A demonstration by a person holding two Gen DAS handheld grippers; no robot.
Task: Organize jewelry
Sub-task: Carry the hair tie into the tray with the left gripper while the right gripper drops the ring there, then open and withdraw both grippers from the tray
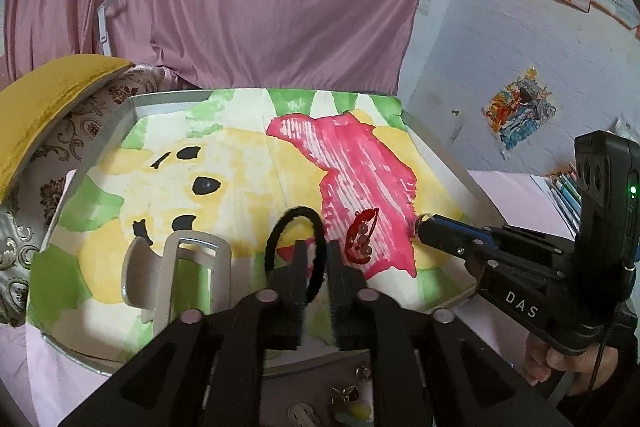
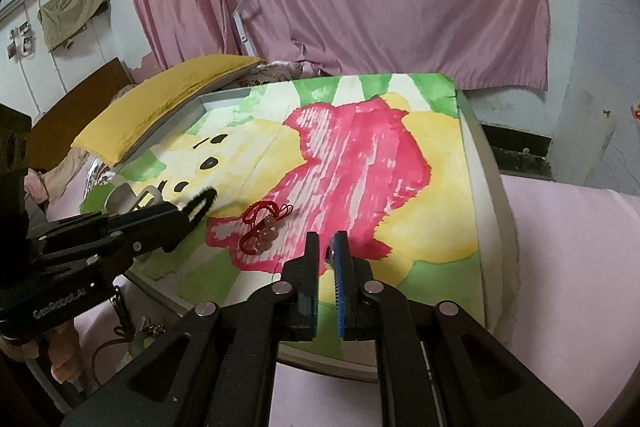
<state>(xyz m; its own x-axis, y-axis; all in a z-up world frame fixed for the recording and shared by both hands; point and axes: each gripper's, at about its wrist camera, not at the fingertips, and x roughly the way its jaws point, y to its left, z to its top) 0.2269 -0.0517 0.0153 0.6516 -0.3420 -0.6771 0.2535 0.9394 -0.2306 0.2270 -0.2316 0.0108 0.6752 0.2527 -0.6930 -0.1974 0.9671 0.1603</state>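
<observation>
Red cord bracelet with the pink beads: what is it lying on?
The red cord bracelet lies on the red patch of a painted paper sheet, which sits in a pale tray. The tray floor under the sheet is covered and cannot be seen.

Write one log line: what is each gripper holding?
left gripper: shut on black hair tie | right gripper: shut on small silver ring | red cord bracelet: on tray

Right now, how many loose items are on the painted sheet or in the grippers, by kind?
Black hair tie: 1
Red cord bracelet with beads: 1
Pale hair clips: 2
Small ring-like piece in the right gripper: 1
Total: 5
</observation>
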